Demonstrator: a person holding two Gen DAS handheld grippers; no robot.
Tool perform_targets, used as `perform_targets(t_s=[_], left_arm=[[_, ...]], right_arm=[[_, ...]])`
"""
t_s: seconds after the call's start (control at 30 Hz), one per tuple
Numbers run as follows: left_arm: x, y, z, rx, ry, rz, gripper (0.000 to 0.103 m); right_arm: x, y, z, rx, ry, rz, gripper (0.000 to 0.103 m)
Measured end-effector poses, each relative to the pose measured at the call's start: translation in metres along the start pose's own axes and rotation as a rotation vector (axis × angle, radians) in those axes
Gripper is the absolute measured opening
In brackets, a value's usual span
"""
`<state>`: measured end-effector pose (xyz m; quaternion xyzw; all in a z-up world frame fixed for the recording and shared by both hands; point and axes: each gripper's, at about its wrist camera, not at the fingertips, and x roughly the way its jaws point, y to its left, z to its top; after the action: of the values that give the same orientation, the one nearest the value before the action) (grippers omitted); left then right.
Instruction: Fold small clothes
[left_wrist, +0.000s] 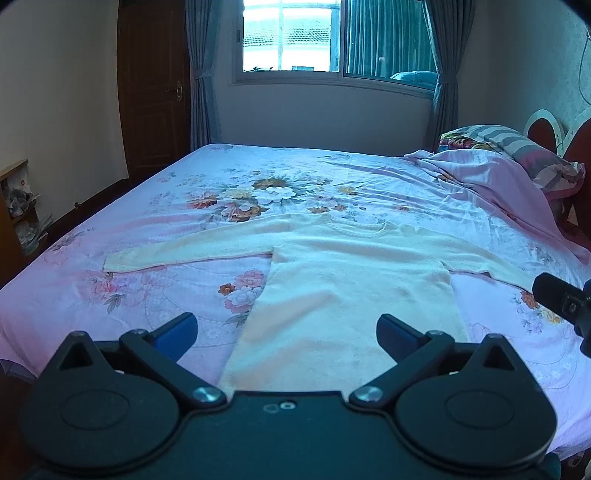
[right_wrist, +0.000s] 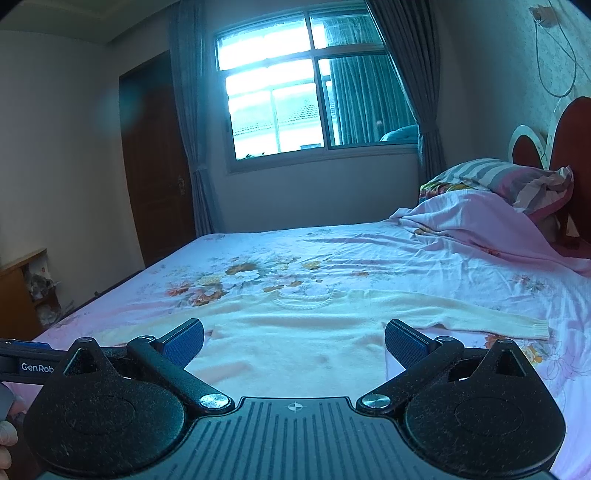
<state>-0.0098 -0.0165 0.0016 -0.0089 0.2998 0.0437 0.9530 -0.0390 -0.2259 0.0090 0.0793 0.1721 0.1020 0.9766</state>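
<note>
Left gripper (left_wrist: 287, 334): blue-padded fingers (left_wrist: 177, 334) spread wide, nothing between them, poised above the lower hem area of the cream sweater (left_wrist: 343, 295). Right gripper (right_wrist: 294, 345): fingers (right_wrist: 404, 345) likewise wide apart, empty, hovering over the sweater's (right_wrist: 295, 343) lower body. Part of the right gripper (left_wrist: 565, 302) visible at the right edge of the left wrist view, near the end of one sleeve. Sweater spread flat, front up, on the bed (left_wrist: 110, 295), both sleeves stretched out sideways, ribbed neckline pointing toward the window (left_wrist: 291, 37). Beneath it a pink floral bedsheet (right_wrist: 498, 280), smooth in the middle, rumpled toward the headboard (right_wrist: 570, 133). Striped pillow (right_wrist: 498, 177) piled at the head end. Grey curtains (left_wrist: 201, 74) beside the window, dark wooden door (left_wrist: 151, 85) in the far corner, small wooden shelf (left_wrist: 18, 206) along the left wall.
</note>
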Motion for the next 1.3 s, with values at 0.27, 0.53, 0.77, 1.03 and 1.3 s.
perform_targets(t_s=[0.27,0.53,0.77,1.03,1.3], left_arm=[[0.003,0.003,-0.001,-0.003,0.006,0.001,0.102],[0.009,0.006,-0.002,-0.006,0.016,0.006,0.102],[0.012,0.005,-0.004,-0.006,0.020,0.016,0.102],[0.022,0.008,-0.006,-0.012,0.045,0.024,0.102],[0.033,0.010,-0.007,-0.002,0.051,0.042,0.102]], right_arm=[[0.002,0.000,-0.001,-0.002,0.005,0.001,0.103],[0.006,0.001,-0.002,-0.006,0.012,0.000,0.103],[0.014,-0.001,-0.003,-0.006,0.024,0.001,0.103],[0.024,-0.003,-0.008,-0.003,0.044,-0.005,0.103],[0.034,-0.008,-0.018,0.005,0.056,-0.012,0.103]])
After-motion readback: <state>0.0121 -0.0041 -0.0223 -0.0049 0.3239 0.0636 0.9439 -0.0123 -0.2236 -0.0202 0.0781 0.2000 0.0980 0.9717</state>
